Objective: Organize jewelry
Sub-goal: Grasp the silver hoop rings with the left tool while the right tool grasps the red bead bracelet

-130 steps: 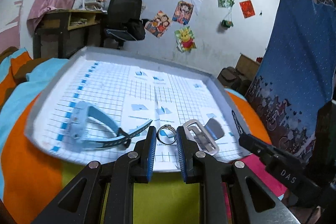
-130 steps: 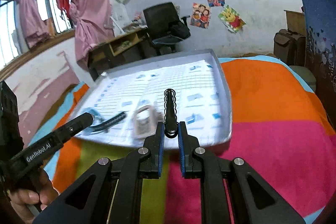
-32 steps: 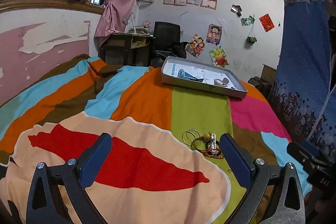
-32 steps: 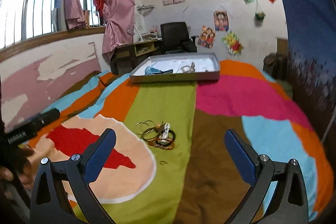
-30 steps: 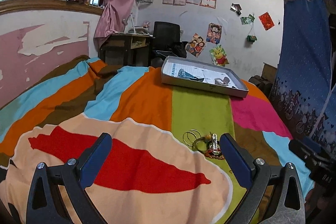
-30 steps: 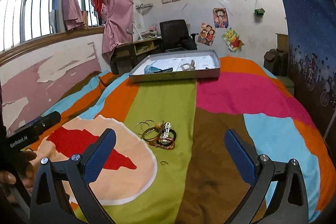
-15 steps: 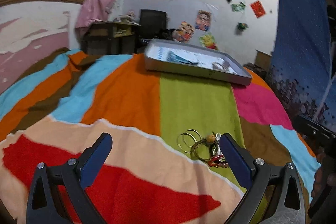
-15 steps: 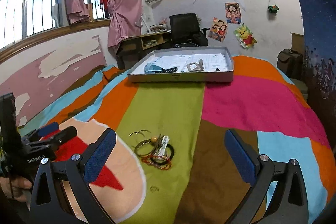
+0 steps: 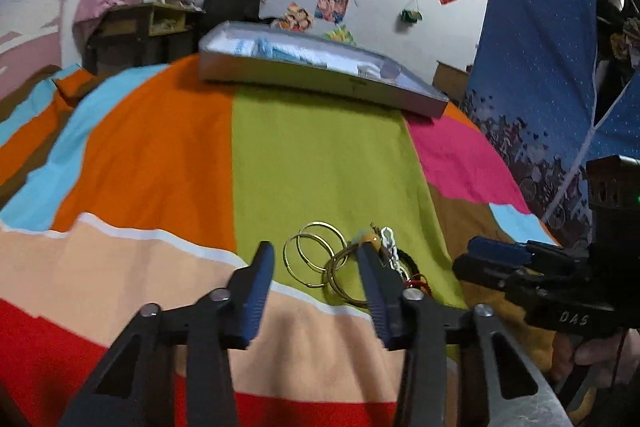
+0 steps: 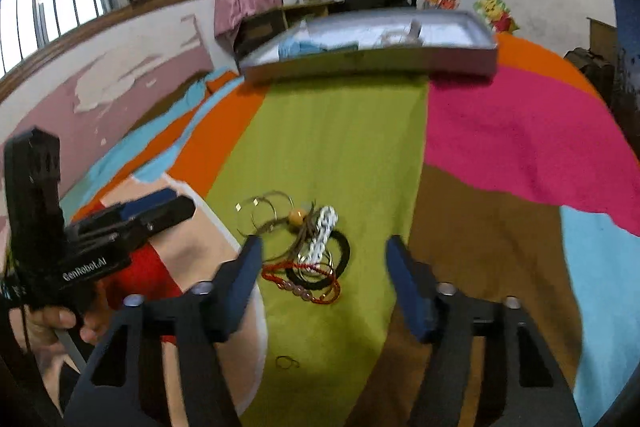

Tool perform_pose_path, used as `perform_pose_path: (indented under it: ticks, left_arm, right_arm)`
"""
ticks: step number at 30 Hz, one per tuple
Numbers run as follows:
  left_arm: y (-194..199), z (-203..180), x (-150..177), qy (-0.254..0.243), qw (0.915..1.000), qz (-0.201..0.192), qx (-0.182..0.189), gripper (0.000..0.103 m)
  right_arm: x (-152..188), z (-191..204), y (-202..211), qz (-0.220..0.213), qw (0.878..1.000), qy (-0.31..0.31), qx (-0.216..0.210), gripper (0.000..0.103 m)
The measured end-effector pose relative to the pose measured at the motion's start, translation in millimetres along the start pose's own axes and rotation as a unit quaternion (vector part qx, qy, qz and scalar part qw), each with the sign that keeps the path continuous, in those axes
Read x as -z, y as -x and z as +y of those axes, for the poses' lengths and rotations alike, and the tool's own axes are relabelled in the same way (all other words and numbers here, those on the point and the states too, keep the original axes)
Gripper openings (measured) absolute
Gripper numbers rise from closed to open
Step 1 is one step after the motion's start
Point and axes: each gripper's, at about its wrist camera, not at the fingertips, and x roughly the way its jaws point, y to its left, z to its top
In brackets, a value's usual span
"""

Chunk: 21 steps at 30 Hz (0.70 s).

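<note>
A tangle of jewellery lies on the green stripe of the bedspread. It holds two gold hoops [image 9: 316, 254], an orange bead [image 10: 298, 215], a white chain [image 10: 325, 227], a black band [image 10: 343, 254] and a red beaded bracelet [image 10: 305, 282]. My left gripper [image 9: 316, 261] hovers over the hoops, which show between its closing jaws, untouched. My right gripper [image 10: 324, 249] hangs over the pile, its jaws also closing, with no pad on anything. A small thin ring [image 10: 286, 361] lies apart, nearer to me.
The grey tray [image 9: 320, 83] with a blue watch band and other pieces sits at the far end of the bed. Each gripper shows in the other's view, the right gripper [image 9: 500, 255] and the left gripper [image 10: 152, 211], held by hands. A desk and chair stand behind.
Both grippers have dropped forward and down toward the jewellery pile, which now looks much larger. Their jaws have narrowed from fully wide. The pieces held at the tray earlier are gone from the jaws.
</note>
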Motion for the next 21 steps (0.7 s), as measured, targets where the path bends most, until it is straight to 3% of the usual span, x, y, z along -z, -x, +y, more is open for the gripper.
perform_pose_path:
  ticks: [3, 9, 15, 17, 18, 21]
  left_arm:
    - [-17.1, 4.8, -0.4, 0.010, 0.9997, 0.023, 0.004, 0.032]
    - [-48.2, 16.2, 5.8, 0.039, 0.9961, 0.079, 0.009, 0.028]
    - [-56.5, 18.3, 6.4, 0.050, 0.9936, 0.098, 0.027, 0.028]
    - [-57.4, 16.8, 6.0, 0.049, 0.9936, 0.098, 0.025, 0.022]
    - [-58.1, 16.9, 6.2, 0.050, 0.9936, 0.100, 0.017, 0.009]
    - [-56.4, 22.6, 7.1, 0.062, 0.9931, 0.097, 0.023, 0.004]
  right_arm:
    - [4.8, -1.9, -15.9, 0.023, 1.000, -0.003, 0.001, 0.034]
    - [9.7, -1.3, -31.4, 0.045, 0.999, -0.007, 0.003, 0.030]
    - [14.4, 1.2, -44.8, 0.070, 0.997, -0.009, 0.007, 0.030]
    - [16.3, 2.7, -49.6, 0.078, 0.997, -0.008, 0.006, 0.030]
    - [16.6, 4.5, -52.8, 0.081, 0.997, -0.007, 0.006, 0.030]
    - [16.9, 8.0, -58.6, 0.090, 0.996, -0.002, 0.006, 0.030]
